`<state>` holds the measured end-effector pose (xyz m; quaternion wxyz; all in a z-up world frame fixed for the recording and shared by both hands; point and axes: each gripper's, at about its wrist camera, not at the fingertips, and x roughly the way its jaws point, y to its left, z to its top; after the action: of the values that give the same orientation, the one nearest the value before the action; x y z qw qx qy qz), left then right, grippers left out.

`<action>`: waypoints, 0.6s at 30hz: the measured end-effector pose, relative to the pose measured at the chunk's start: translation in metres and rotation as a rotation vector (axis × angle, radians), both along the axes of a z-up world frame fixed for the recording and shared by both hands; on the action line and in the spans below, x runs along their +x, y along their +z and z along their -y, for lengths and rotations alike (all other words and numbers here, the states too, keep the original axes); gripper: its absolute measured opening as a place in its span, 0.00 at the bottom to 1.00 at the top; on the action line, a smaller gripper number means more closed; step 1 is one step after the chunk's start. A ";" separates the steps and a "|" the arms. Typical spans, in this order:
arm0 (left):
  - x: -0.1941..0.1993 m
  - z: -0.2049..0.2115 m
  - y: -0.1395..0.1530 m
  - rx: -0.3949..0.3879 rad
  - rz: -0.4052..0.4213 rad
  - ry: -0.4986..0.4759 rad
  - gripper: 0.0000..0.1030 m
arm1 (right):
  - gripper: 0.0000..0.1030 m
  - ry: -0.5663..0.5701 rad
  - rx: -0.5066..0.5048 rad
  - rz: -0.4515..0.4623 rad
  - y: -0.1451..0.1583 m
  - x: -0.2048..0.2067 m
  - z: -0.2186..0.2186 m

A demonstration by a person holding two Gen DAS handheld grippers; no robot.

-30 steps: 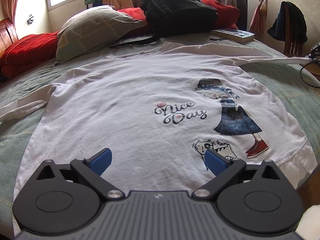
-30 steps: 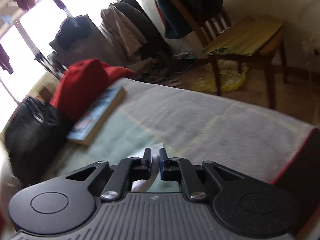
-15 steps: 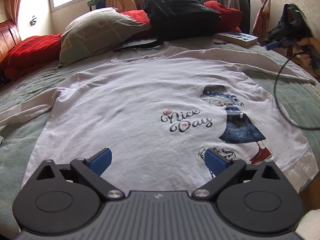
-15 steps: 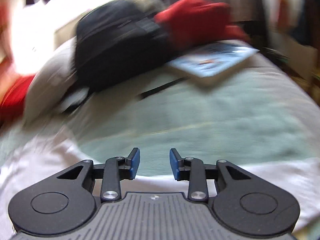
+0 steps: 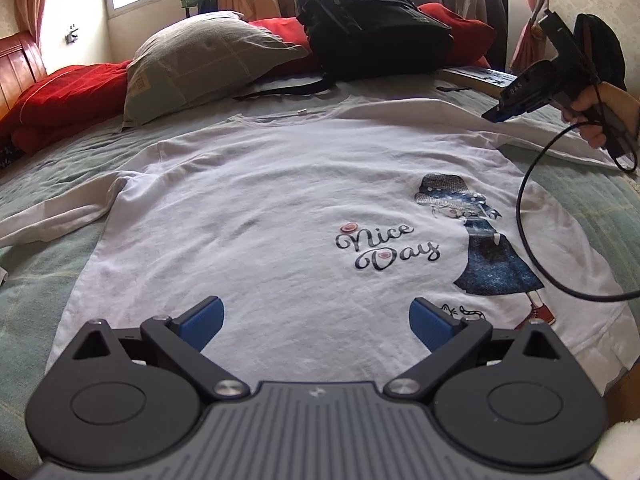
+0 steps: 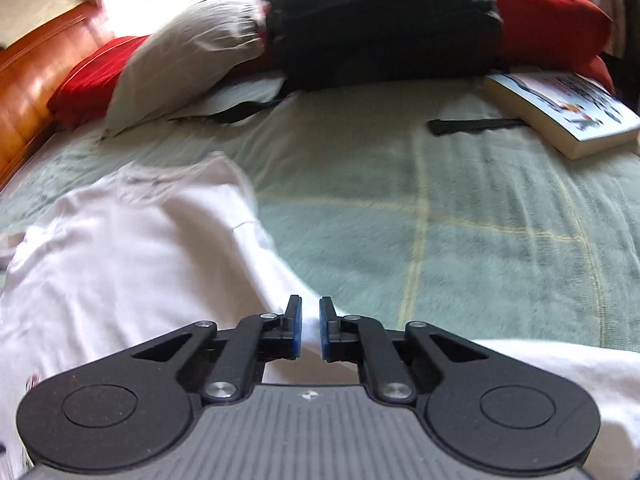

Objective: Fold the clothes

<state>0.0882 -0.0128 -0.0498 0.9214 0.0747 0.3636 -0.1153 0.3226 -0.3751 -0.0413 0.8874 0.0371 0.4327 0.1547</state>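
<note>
Shirt: white long-sleeved shirt (image 5: 280, 216) lies face up and flat on the bed (image 5: 36, 280), "Nice Day" print and a girl figure toward its right hem; one sleeve runs out to the left edge, the other toward the right
Left tool: left tool (image 5: 316, 322) hovers over the shirt's lower hem, jaws spread wide, nothing between them
Right tool: right tool (image 6: 310, 330) is over the right sleeve (image 6: 560, 364), jaws closing to a narrow gap; white cloth shows behind the gap, no pinch visible
Right hand: a hand (image 5: 600, 116) grips the tool's handle at the bed's right side; a black cable (image 5: 528, 216) loops from it above the shirt's printed side
Head of bed: grey pillow (image 5: 208, 60), red bedding (image 5: 60, 96), black backpack (image 5: 368, 24) with its strap (image 5: 288, 90) trailing toward the collar
Near right sleeve: a book (image 6: 560, 112) and a small black strip (image 6: 476, 126) lie on the green blanket, apart from the shirt
Background: window, hanging clothes, wooden headboard (image 6: 28, 80)
</note>
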 end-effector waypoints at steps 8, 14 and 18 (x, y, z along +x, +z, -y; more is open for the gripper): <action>0.002 0.000 -0.005 0.002 -0.015 -0.002 0.96 | 0.13 0.055 0.007 -0.017 -0.005 -0.009 -0.011; 0.004 -0.004 -0.003 -0.012 -0.009 0.009 0.96 | 0.13 0.066 0.065 0.082 0.025 0.011 -0.016; 0.005 -0.007 -0.002 -0.015 -0.008 0.013 0.96 | 0.16 0.081 0.060 0.094 0.025 0.045 -0.028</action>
<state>0.0927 -0.0062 -0.0522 0.9212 0.0650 0.3668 -0.1124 0.3677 -0.3466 -0.0162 0.8983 0.0388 0.3867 0.2051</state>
